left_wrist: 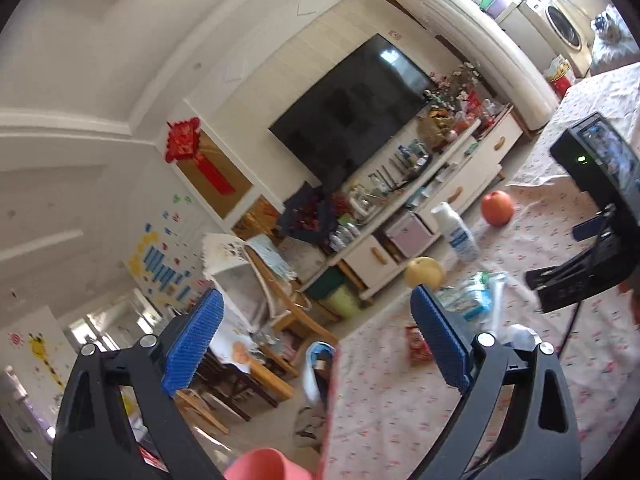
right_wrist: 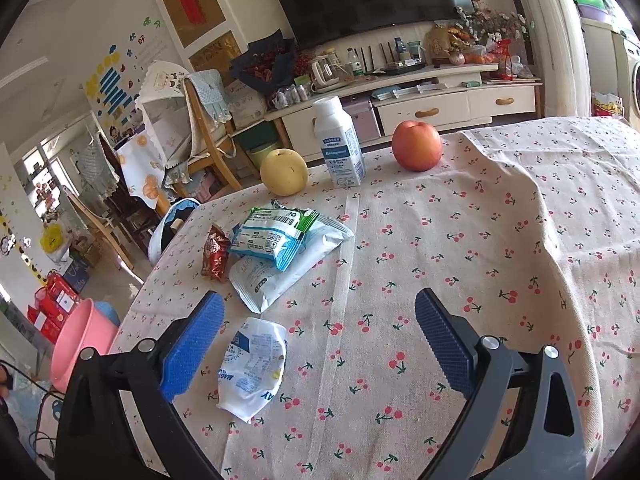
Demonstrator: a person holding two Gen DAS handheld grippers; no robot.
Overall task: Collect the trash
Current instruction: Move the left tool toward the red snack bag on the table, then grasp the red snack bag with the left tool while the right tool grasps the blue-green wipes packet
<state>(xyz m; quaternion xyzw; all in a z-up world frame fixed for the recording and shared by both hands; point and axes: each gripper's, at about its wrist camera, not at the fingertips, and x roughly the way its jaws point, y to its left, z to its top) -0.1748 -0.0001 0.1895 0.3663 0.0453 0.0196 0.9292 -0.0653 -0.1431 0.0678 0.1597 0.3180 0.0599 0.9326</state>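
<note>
Readable text is scarce. Crumpled white wrapper near the table's front-left edge: blue letters "AY" at its lower edge, upside down; other blue lettering there is cut by folds, can't make it out. Blue-and-white packet toward the left edge: barcode and rows of small print, too small to read. White bottle at the far edge: blue label with lines of print, illegible. Red wrapper by the left edge: markings, unreadable. Wall stickers in the room behind: coloured characters, not legible. Left wrist view: blurred, nothing readable.
</note>
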